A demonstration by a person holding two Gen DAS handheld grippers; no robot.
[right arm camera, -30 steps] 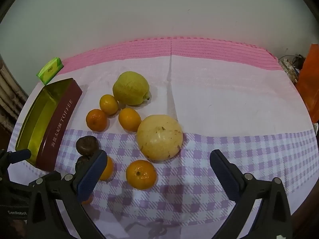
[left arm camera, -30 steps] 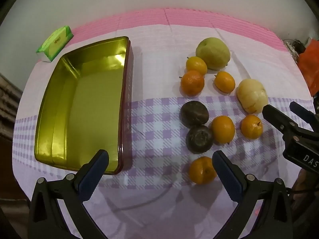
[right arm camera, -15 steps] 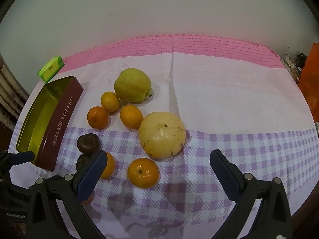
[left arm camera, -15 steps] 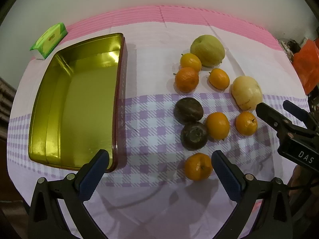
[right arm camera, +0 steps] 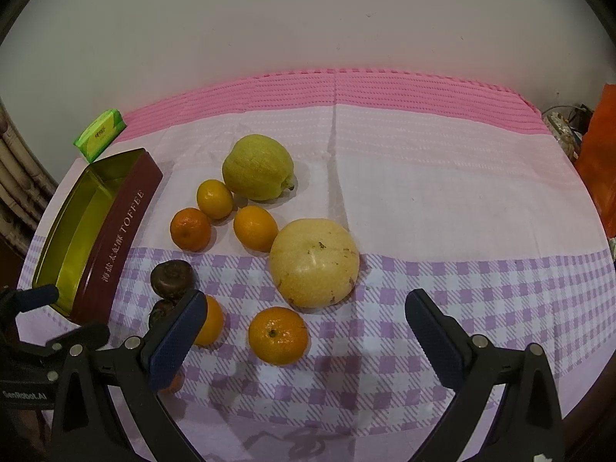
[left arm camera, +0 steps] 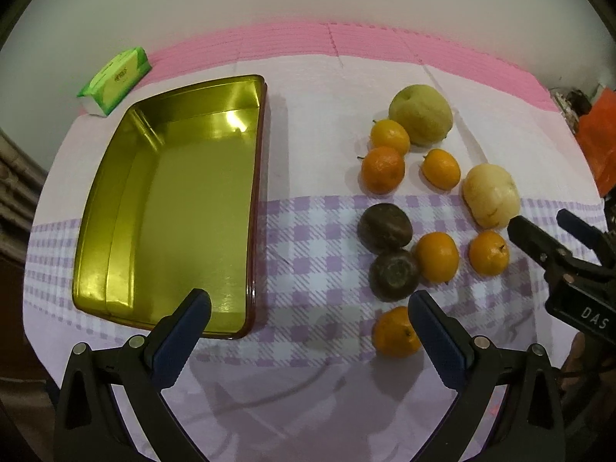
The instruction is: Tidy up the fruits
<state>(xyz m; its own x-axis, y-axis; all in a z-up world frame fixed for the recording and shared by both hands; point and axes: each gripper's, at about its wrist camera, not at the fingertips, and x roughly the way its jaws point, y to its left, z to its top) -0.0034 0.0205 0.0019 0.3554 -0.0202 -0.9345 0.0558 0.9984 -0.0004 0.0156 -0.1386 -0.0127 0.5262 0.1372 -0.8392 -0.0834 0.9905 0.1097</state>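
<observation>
Pale wall fills the top of both views, and below it a tablecloth [right arm camera: 442, 200] runs pink, then white, then lilac check. At the left of my left-wrist view sits the gold-lined rectangular tin [left arm camera: 254, 200], its maroon side lettered TOFFEE in the right-wrist view [right arm camera: 123, 238], with nothing in it. A green tissue pack [left arm camera: 115, 77] lies just beyond its far corner. All the fruit is loose on the cloth to the right of the tin: a green-yellow pear-like fruit [right arm camera: 257, 167] farthest back, a pale round melon-like fruit [right arm camera: 313, 262], two dark brown fruits [left arm camera: 385, 227] touching each other, and small oranges [right arm camera: 278, 335] scattered among them. My left gripper [left arm camera: 310, 327] is spread wide and holds nothing; one finger overlaps the tin's near corner. My right gripper [right arm camera: 306, 327] is likewise spread and holds nothing. Its left finger [right arm camera: 175, 340] covers part of an orange and the nearer brown fruit. An orange bag [right arm camera: 598, 154] is cut off at the right edge.
</observation>
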